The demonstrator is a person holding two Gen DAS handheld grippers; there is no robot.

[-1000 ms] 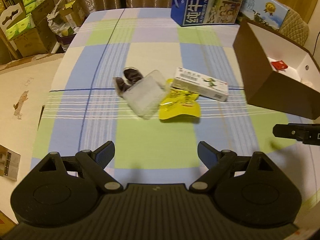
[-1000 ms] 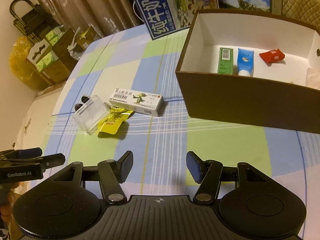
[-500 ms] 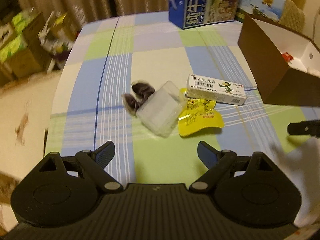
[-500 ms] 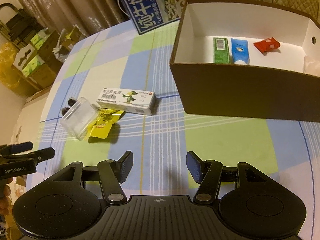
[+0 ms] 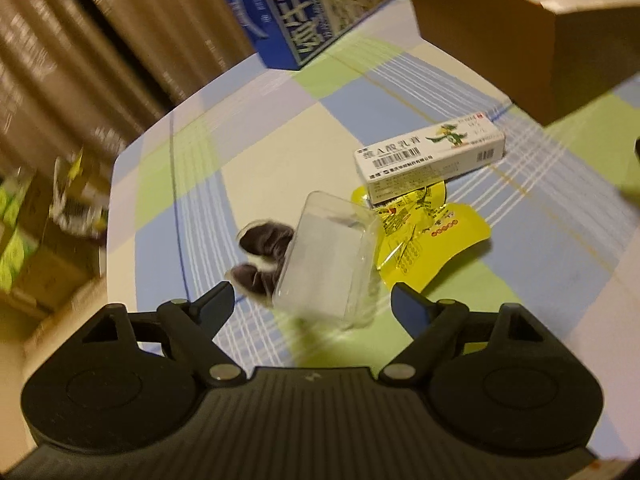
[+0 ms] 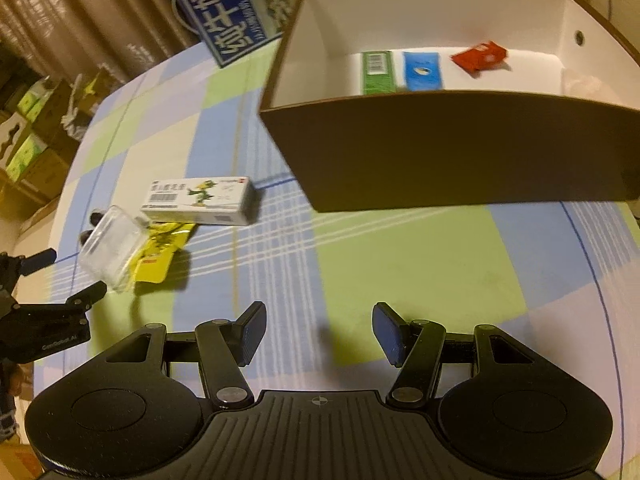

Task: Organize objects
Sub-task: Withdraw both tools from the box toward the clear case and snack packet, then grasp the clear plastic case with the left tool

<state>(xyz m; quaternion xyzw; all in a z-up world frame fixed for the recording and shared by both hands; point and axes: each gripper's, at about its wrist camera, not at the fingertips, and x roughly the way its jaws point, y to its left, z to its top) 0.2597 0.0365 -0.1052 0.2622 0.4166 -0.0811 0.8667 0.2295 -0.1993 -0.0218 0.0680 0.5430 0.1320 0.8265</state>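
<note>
A clear plastic case (image 5: 328, 266) lies on the checked tablecloth just ahead of my open left gripper (image 5: 312, 304), its near end level with the fingertips. Behind it sit two dark small objects (image 5: 262, 256), a yellow sachet (image 5: 424, 240) and a white medicine box (image 5: 430, 158). The same case (image 6: 114, 252), sachet (image 6: 160, 258) and medicine box (image 6: 200, 200) show at the left of the right wrist view. My right gripper (image 6: 318, 334) hangs open over bare cloth, in front of the brown box (image 6: 460, 152) that holds a green pack (image 6: 376, 72), a blue pack (image 6: 422, 70) and a red packet (image 6: 478, 56).
A blue milk carton (image 6: 224, 20) stands at the table's far edge by the curtains. Cardboard boxes (image 6: 28, 148) are stacked on the floor to the left. The brown box (image 5: 532, 36) stands at the right of the left wrist view.
My left gripper has moved forward and down onto the clear case, which now lies close to its fingertips. The right gripper moved closer to the brown box. Both stayed open.
</note>
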